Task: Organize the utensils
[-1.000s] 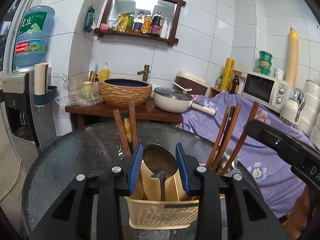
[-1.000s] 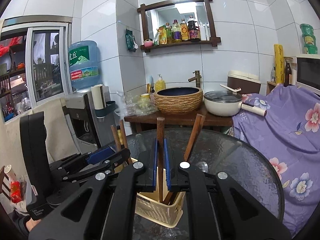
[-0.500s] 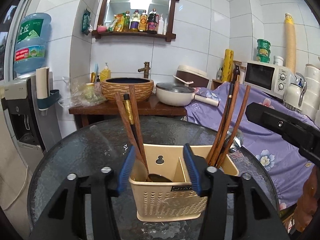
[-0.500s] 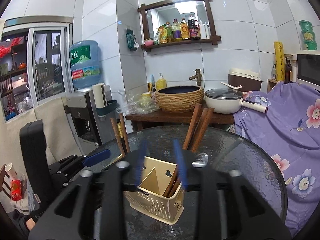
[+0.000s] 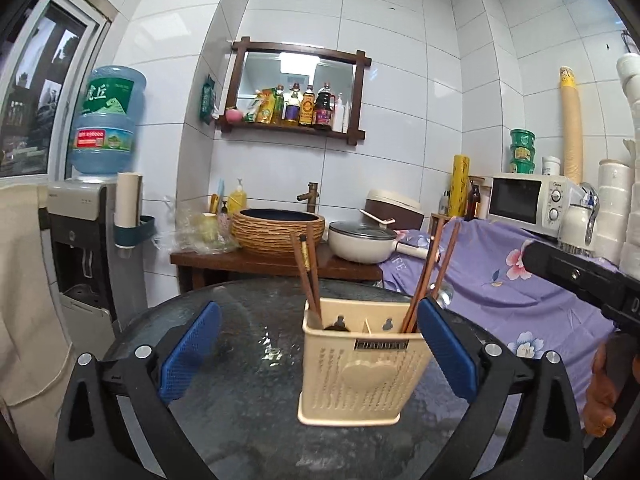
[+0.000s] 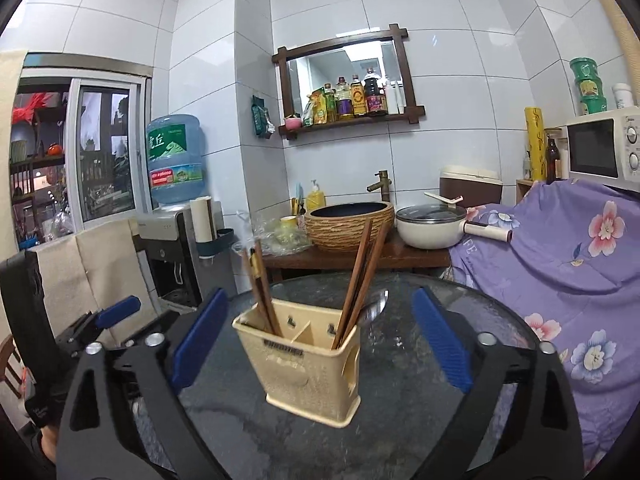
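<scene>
A beige slotted utensil holder [image 5: 348,364] [image 6: 312,368] stands on the round dark glass table [image 5: 240,408]. Brown chopsticks lean in its left compartment [image 5: 306,276] [image 6: 262,288] and in its right one [image 5: 430,276] [image 6: 362,272]. A metal spoon bowl [image 6: 374,308] shows by the right chopsticks. A dark spoon bowl [image 5: 332,326] lies low in the left compartment. My left gripper [image 5: 318,306] and right gripper [image 6: 320,296] face the holder from just short of it. Their jaws are opening, spread wide, and the blue pads press on nothing.
Beyond the table, a wooden side table [image 5: 276,266] carries a woven basin and a cream pan [image 5: 362,242]. A water dispenser [image 5: 86,248] stands left. A purple floral cloth [image 6: 568,248] and a microwave [image 5: 528,204] are right. A hand [image 5: 600,392] shows at the right edge.
Both grippers pulled back from the holder and spread wide. The left let go of the spoon, now down in the left compartment. The right let go of a chopstick, now leaning in the right compartment.
</scene>
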`<control>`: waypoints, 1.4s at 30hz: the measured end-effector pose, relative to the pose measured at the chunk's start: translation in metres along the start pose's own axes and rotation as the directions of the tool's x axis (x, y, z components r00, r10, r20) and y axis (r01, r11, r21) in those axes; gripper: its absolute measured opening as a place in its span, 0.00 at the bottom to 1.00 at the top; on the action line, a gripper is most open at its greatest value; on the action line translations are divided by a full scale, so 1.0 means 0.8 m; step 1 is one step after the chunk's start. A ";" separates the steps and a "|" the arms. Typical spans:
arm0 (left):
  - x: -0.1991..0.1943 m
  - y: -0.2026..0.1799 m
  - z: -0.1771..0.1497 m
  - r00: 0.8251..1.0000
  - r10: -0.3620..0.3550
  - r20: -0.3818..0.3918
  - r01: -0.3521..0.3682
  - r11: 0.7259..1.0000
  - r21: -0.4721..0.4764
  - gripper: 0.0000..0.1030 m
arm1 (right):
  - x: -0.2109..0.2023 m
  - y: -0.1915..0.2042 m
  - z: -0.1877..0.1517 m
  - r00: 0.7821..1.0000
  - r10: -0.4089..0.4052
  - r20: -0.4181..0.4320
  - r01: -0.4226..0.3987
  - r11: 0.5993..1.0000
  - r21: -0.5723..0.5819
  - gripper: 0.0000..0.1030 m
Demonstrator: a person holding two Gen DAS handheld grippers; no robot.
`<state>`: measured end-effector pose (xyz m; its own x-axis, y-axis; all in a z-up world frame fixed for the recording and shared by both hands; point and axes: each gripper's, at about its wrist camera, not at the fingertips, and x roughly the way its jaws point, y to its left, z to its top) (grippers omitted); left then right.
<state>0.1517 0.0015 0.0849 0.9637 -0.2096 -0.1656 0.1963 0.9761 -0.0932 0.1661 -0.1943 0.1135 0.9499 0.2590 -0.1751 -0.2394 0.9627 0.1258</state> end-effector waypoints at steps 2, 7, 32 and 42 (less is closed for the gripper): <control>-0.020 0.000 -0.012 1.000 0.012 0.000 -0.012 1.000 0.008 0.94 | -0.020 0.010 -0.018 1.000 -0.003 0.009 0.003 1.000 -0.030 0.94; -0.063 0.007 -0.043 0.999 0.036 -0.011 -0.036 0.999 -0.011 0.94 | -0.064 0.027 -0.068 0.999 -0.032 0.016 0.033 0.998 -0.057 0.94; -0.170 -0.005 -0.139 0.991 0.116 -0.063 -0.112 0.992 0.059 0.94 | -0.174 0.057 -0.188 0.992 -0.125 0.008 0.125 0.987 -0.104 0.94; -0.172 -0.003 -0.141 0.991 0.115 -0.075 -0.112 0.993 0.035 0.94 | -0.172 0.059 -0.191 0.993 -0.121 -0.012 0.119 0.989 -0.092 0.94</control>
<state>-0.0020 0.0219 -0.0027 0.9634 -0.0999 -0.2487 0.0929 0.9949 -0.0398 -0.0064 -0.1729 -0.0061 0.9694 0.1417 -0.2004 -0.1418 0.9898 0.0139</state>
